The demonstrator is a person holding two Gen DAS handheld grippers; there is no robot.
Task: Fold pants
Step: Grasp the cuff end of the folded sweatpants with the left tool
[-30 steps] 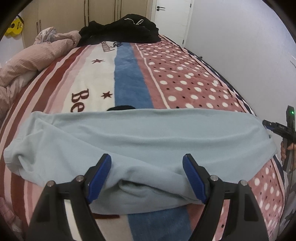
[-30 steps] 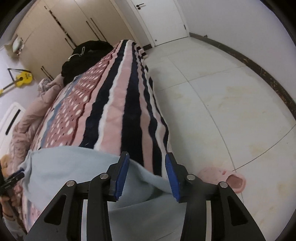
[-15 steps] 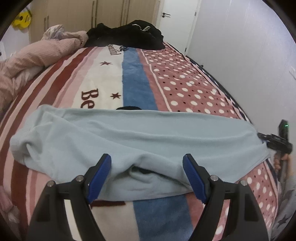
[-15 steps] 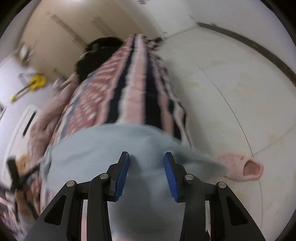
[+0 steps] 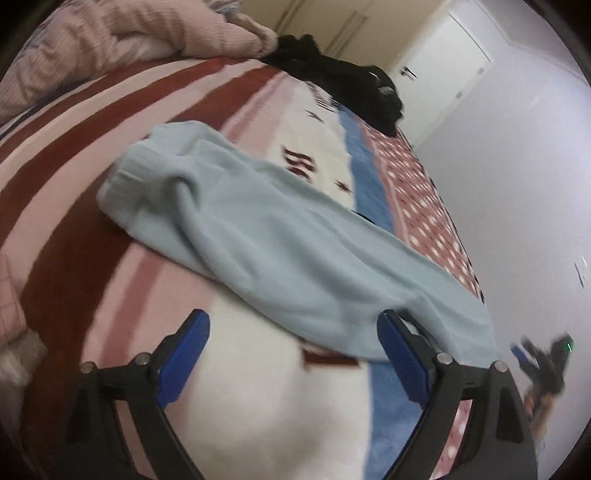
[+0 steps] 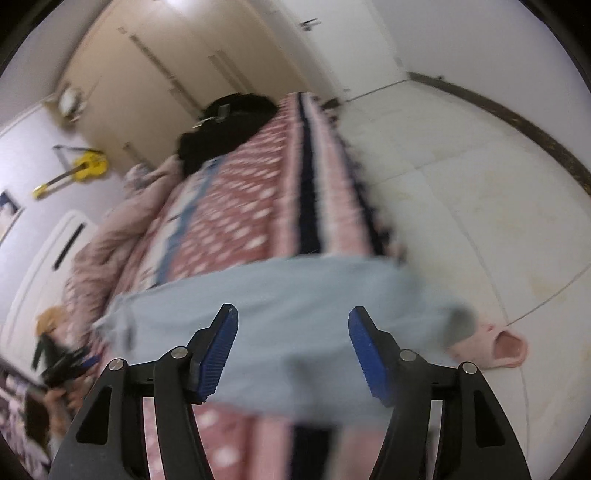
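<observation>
The light blue pants [image 5: 280,243] lie folded lengthwise across the patterned blanket [image 5: 92,155] on the bed. My left gripper [image 5: 293,356] is open and empty, just short of the pants' near edge, over white blanket. In the right wrist view the pants [image 6: 295,314] drape over the bed's side edge. My right gripper [image 6: 291,354] is open and empty, its blue pads [image 6: 218,347] spread just above the cloth. The right gripper also shows in the left wrist view [image 5: 543,358], beyond the pants' right end.
A black garment pile [image 5: 340,81] and a pink quilt [image 5: 122,33] lie at the far end of the bed. A pink slipper [image 6: 491,347] lies on the tiled floor [image 6: 480,192] beside the bed. A yellow guitar [image 6: 81,170] hangs on the wall.
My right gripper has opened and let go of the pants' end. My left gripper has pulled back and swung left, off the cloth. The pants now lie flat.
</observation>
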